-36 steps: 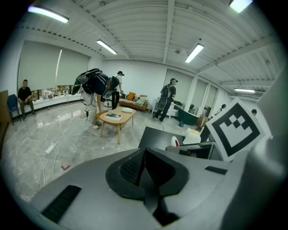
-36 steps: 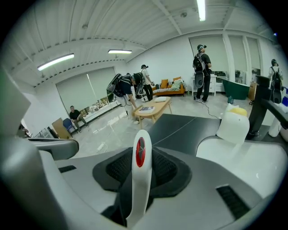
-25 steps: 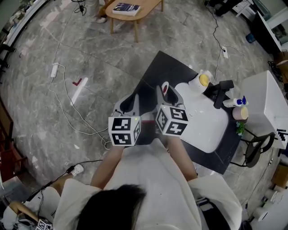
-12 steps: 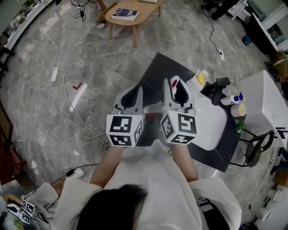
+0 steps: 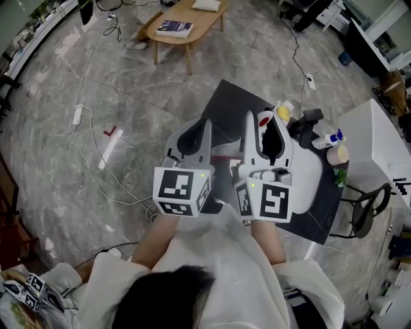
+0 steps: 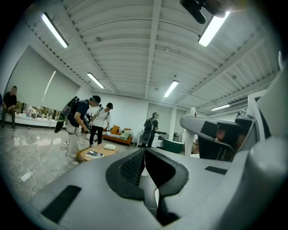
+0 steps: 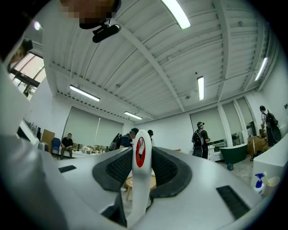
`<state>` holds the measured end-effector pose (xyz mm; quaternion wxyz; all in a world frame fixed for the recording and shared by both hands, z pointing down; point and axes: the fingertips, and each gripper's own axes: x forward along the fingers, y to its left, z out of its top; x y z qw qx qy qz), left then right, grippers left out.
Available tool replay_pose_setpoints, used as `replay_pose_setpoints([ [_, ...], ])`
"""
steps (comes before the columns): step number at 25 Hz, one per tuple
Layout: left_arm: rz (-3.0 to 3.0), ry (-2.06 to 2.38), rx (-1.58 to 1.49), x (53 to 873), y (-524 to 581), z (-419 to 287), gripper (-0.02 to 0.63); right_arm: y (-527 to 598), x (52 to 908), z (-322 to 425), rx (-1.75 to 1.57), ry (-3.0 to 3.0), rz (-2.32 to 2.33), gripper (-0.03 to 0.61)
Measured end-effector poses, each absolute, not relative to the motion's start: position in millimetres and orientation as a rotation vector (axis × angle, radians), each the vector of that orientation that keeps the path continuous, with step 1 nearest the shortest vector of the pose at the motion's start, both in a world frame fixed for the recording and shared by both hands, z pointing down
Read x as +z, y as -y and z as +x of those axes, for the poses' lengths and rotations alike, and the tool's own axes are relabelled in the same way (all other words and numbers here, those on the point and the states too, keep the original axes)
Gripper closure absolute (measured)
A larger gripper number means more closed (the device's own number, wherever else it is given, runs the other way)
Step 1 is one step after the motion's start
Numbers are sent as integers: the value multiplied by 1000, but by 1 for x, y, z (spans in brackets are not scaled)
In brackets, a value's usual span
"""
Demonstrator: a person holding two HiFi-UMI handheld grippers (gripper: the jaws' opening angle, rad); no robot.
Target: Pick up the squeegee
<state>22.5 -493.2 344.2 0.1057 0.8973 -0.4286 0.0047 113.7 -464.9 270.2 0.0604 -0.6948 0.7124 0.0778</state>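
Note:
The squeegee's white handle (image 7: pixel 140 158), with a red oval at its tip, stands upright between the dark pads of my right gripper (image 7: pixel 141 169), which is shut on it. In the head view that red tip (image 5: pixel 264 119) pokes out past the right gripper (image 5: pixel 262 136), held up over the white table (image 5: pixel 303 185). The rest of the squeegee is hidden under the gripper. My left gripper (image 5: pixel 192 138) is raised beside it on the left. Its pads (image 6: pixel 135 167) meet with nothing between them in the left gripper view (image 6: pixel 145 167).
On the table's far end are a white-and-yellow object (image 5: pixel 282 113), a black object (image 5: pixel 309 123), a spray bottle (image 5: pixel 332 137) and a roll (image 5: pixel 339 155). A dark mat (image 5: pixel 230 96) lies under the table. A wooden coffee table (image 5: pixel 186 19), floor cables, a white cabinet (image 5: pixel 379 144) and several people surround.
Both grippers have risen toward the head camera and tipped up toward level. The right one carried the squeegee handle up with it; the room views now show ceiling instead of table.

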Motion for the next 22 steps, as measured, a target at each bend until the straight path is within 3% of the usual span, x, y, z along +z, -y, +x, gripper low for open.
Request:
replay_pose_setpoints([
  [22, 2706, 1277, -44, 321, 464, 19, 588, 433, 272, 100, 259, -2189, -2115, 436],
])
